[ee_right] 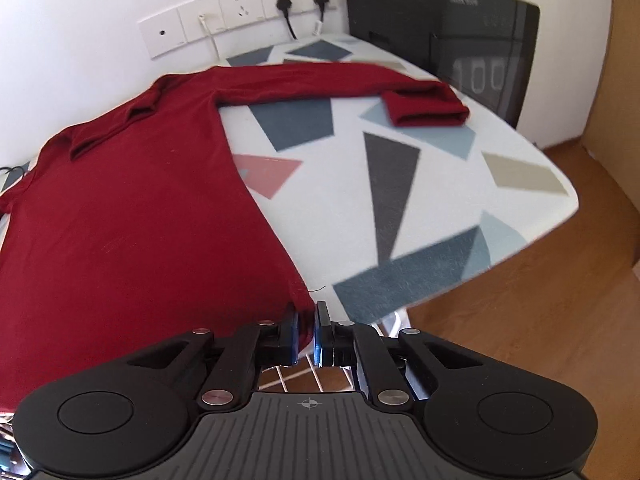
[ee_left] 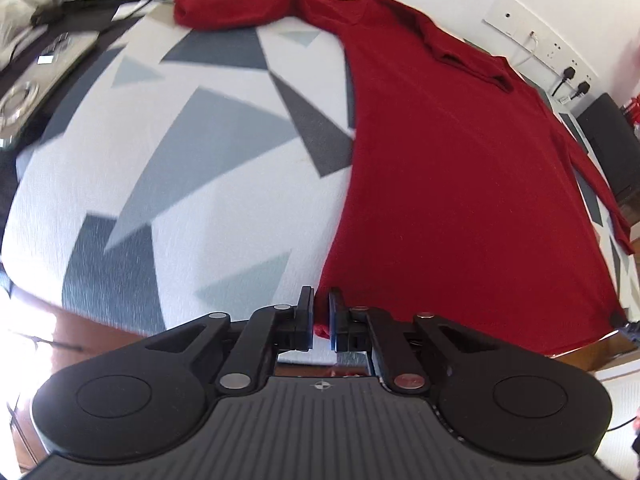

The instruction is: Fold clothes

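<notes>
From the left wrist view, a dark red long-sleeved knit top [ee_left: 460,168] is seen spread flat on a counter covered in white cloth with grey and blue geometric shapes [ee_left: 160,152]. One sleeve is stretched away toward the far left, its cuff folded back on itself; the other sleeve runs down the right edge of the counter. The collar lies near the wall. The left gripper [ee_left: 320,316] is positioned at the near hem corner of the garment, and its fingers [ee_left: 306,320] are drawn almost together, with a small fold of red fabric pinched between them. A white panel of wall sockets [ee_left: 536,48] with two black plugs is seen on the wall behind, and a black box-shaped appliance [ee_left: 608,140] stands at the right.

From the right wrist view, the same red top [ee_right: 132,216] is seen filling the left half of the counter [ee_right: 420,184], its sleeve laid across the far side with the cuff turned back. The right gripper [ee_right: 306,332] is placed at the opposite hem corner, at the near edge of the counter, and its fingers [ee_right: 290,334] are closed nearly together on the red hem edge caught between them. The black appliance [ee_right: 440,28] is seen at the far end, and wooden flooring [ee_right: 520,320] is visible to the right
</notes>
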{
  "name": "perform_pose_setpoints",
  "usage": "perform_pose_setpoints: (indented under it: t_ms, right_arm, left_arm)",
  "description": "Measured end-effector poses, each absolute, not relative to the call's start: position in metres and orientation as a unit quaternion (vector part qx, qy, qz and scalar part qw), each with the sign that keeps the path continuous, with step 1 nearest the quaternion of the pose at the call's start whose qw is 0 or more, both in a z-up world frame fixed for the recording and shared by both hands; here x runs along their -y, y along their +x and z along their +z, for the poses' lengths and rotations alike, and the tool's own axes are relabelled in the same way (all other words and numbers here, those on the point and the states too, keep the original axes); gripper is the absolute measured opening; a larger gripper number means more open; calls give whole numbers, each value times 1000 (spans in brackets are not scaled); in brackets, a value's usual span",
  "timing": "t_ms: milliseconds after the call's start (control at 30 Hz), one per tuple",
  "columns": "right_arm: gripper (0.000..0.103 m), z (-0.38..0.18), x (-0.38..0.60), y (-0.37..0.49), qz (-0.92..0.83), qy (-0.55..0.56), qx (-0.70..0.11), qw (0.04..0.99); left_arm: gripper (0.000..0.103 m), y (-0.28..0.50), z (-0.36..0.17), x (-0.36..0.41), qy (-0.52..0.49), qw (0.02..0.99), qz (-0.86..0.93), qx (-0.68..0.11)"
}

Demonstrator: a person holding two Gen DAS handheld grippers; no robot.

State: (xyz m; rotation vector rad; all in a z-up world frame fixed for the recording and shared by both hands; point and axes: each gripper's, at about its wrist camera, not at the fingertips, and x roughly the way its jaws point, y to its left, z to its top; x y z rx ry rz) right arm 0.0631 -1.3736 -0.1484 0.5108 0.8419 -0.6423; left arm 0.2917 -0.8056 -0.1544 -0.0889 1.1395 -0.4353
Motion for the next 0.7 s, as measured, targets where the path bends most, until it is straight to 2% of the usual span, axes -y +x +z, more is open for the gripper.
perform_pose_setpoints:
  t_ms: [67,133,167,200,233,333,400,467,533,600,633,700]
  right_arm:
    - [8,-152,1373,63,-300,243,-406,828]
    - [23,-150,1371,66,-307,244,-411,823]
    - [41,-145,1371,67,-316,251,-409,818]
    - [45,-136,1372,67,-316,262,-399,820]
    - [45,-126,1373,68,-315,273,-388,822]
    - [48,-71,1377,78,-281,299,-337,847]
    - [61,-29,1381,87,-255,312,-297,866]
    - [68,22,1384,101,-224,302,-239,895]
    - [69,64,1388,117,-196,303,-188,914]
    - [73,99,1391,137,-163,305,-146,927]
    - [76,114,1392,147,-146,305,-126,933]
    - [89,136,1390,169,-120,291,-92,945]
  left_arm:
    - [10,288,-155,804,-45,821,-207,-531]
    - [18,289,-154,806,-48,814,-205,-541]
    - [31,290,-151,806,-52,810,-201,-549]
    - [38,290,-146,804,-58,811,-195,-548]
    - [46,290,-140,802,-64,814,-189,-546]
    - [48,293,-108,789,-104,827,-204,-514]
    - [48,301,-80,779,-126,839,-209,-487]
    - [48,309,-50,767,-156,855,-211,-448]
    - [48,320,-18,756,-193,867,-209,-409]
    - [52,333,9,746,-228,872,-209,-379]
    - [57,339,21,742,-244,875,-207,-364]
    - [67,348,41,734,-261,884,-195,-334]
